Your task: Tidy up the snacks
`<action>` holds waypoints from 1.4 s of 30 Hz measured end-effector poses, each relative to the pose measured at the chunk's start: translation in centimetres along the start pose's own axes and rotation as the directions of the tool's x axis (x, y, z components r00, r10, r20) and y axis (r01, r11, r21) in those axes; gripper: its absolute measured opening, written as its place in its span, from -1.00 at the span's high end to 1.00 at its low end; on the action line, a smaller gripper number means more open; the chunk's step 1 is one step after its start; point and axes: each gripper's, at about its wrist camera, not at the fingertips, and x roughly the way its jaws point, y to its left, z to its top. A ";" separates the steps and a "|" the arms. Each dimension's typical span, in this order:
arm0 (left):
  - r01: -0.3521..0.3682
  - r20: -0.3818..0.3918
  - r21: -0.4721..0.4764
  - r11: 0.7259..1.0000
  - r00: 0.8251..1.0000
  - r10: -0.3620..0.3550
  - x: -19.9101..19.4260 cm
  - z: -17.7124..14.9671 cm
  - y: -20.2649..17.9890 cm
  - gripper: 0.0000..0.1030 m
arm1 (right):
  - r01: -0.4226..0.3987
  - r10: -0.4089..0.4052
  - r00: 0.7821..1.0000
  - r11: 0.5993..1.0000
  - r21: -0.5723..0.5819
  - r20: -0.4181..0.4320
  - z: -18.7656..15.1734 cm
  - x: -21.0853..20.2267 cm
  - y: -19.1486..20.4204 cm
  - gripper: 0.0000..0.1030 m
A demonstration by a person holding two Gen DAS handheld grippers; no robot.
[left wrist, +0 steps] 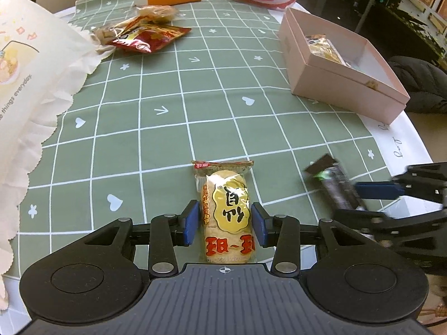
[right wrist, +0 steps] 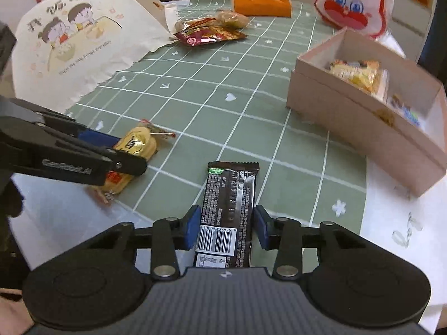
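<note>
My left hand-held gripper [left wrist: 225,224] clamps the rice cracker pack [left wrist: 226,215], long axis running straight out along the fingers. My right hand-held gripper [right wrist: 226,227] clamps the dark chocolate bar [right wrist: 227,215], also lengthwise. Both sit over the desk [left wrist: 195,89] near edge. Pink box [right wrist: 363,128] lies ahead-right, snacks inside; path unobstructed.

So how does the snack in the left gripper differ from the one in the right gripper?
The rice cracker pack in the left gripper is clear, showing a pale cracker under yellow and red print; the chocolate bar in the right gripper is opaque, dark, with a barcode. The cracker pack is plump and rounded; the bar is flat and slimmer. Both point lengthwise away from their grippers, clamped between blue pads.
</note>
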 end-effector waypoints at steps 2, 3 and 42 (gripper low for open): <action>-0.029 0.002 0.026 0.999 1.000 0.029 0.0 -0.1 -0.5 0.18 | -0.003 0.002 1.000 1.000 0.014 0.018 -0.4 -1.4 -0.4 0.22; -0.036 -0.002 0.040 0.999 0.999 0.036 -0.1 -0.2 -0.8 0.20 | -0.003 0.002 1.000 1.000 0.021 0.031 -0.6 -2.3 -0.6 0.22; 0.287 0.084 0.123 0.950 0.951 -0.298 7.7 22.2 -14.7 0.13 | 0.195 -0.229 0.971 0.921 0.338 0.064 -3.4 -9.1 -13.3 0.48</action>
